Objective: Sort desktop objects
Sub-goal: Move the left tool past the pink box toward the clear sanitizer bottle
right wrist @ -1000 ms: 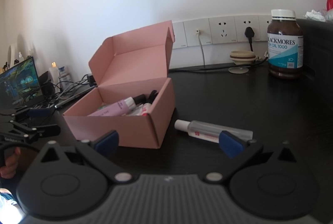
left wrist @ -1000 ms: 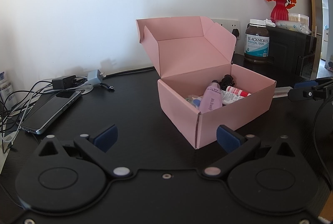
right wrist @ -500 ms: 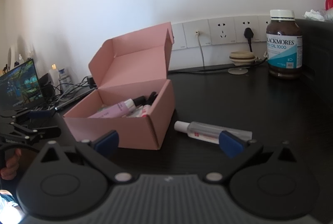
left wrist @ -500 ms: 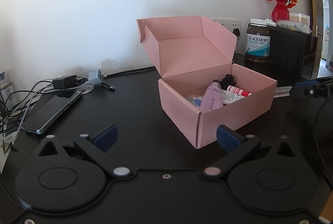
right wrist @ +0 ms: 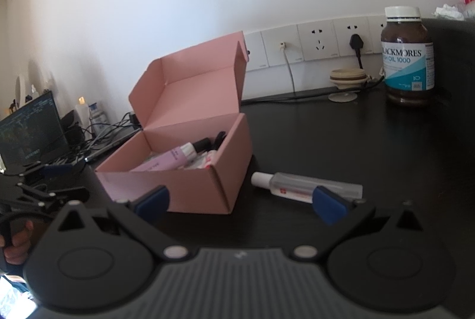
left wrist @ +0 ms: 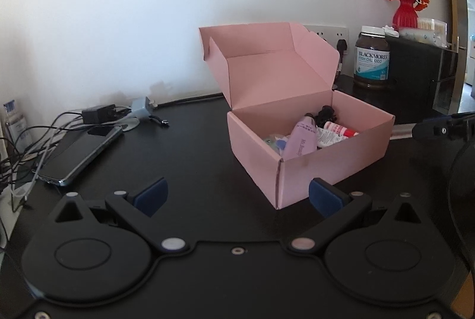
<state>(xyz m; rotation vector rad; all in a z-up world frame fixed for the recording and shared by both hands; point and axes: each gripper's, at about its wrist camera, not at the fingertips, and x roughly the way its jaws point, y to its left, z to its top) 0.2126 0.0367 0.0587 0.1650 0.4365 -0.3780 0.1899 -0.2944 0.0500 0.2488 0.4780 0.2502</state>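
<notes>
An open pink cardboard box (left wrist: 335, 161) (right wrist: 207, 185) stands on the black desk with its lid up. Inside lie a lilac tube (left wrist: 301, 142) (right wrist: 169, 161), a white tube with red print (left wrist: 337, 130) and a small black item (left wrist: 325, 112). A clear bottle with a white cap (right wrist: 299, 188) lies on the desk right of the box. My left gripper (left wrist: 237, 195) is open and empty, just in front of the box. My right gripper (right wrist: 240, 201) is open and empty, its right finger (right wrist: 329, 204) in front of the clear bottle.
A phone (left wrist: 81, 154), chargers and cables (left wrist: 112, 114) lie at the left. A brown Blackmores jar (left wrist: 372, 60) (right wrist: 408, 58), a dark cabinet (left wrist: 421, 75) with a red flower vase (left wrist: 405, 12), wall sockets (right wrist: 317, 41) and a laptop screen (right wrist: 29, 129) surround the desk.
The right gripper has shifted slightly, so the box and the clear bottle sit a little lower and closer in its view. The left gripper has barely moved.
</notes>
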